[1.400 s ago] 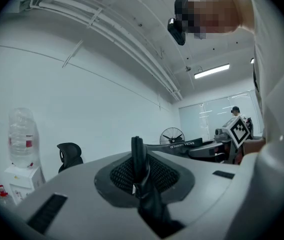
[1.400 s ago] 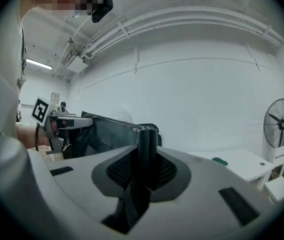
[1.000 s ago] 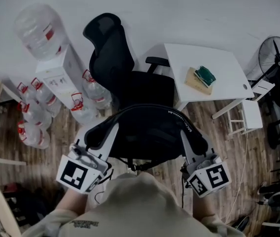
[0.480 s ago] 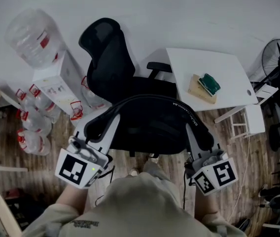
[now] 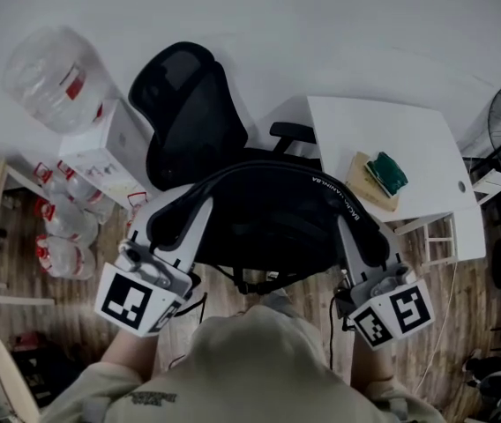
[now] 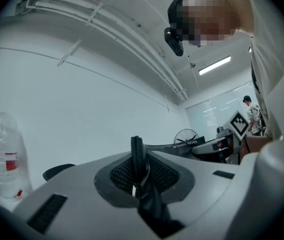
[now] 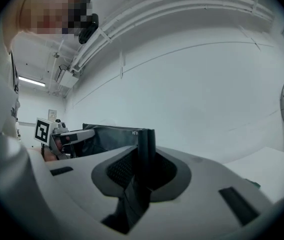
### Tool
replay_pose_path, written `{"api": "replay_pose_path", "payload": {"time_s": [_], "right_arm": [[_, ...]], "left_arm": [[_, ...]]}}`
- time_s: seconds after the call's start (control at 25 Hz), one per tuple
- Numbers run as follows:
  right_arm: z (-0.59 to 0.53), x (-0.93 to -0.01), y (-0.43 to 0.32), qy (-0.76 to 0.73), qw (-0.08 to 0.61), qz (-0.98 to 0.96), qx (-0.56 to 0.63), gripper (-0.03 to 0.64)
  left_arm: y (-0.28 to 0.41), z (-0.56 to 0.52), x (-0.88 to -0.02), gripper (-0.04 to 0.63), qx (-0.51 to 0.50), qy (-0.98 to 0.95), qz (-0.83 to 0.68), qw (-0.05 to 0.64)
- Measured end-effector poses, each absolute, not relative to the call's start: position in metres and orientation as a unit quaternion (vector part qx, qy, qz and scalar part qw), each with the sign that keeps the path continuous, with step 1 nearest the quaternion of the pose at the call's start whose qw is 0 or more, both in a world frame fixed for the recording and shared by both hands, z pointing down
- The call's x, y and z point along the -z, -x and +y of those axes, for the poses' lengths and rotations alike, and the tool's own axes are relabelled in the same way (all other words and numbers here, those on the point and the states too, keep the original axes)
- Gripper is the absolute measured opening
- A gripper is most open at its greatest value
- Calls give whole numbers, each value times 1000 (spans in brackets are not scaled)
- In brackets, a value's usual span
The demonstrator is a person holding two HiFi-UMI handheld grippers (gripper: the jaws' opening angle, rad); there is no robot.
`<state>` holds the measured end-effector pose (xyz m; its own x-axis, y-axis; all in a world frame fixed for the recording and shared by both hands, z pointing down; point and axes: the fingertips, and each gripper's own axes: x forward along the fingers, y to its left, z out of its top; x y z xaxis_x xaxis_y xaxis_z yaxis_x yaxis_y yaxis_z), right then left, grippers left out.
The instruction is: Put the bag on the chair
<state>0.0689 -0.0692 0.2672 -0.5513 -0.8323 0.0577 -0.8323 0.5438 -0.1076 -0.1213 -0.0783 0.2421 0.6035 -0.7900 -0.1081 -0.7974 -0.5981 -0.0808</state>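
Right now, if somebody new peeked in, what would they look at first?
The big black bag in the middle, stretched between the left gripper and the right gripper, each one pinching an end. Just behind it waits a black office chair. Over at the left, a huge clear water bottle sits on top of a white dispenser.

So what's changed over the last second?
The left gripper and right gripper carried the bag forward toward the chair; it now hides more of the seat. Both stay shut on the bag. The chair and table haven't moved.
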Motion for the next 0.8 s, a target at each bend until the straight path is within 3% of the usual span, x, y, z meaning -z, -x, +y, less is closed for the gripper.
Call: {"api": "replay_pose_path", "payload": {"time_s": [0.8], "right_arm": [[-253, -271, -141, 418, 18, 906, 59, 77]], "left_arm": [[53, -242, -241, 67, -16, 860, 506, 62]]}}
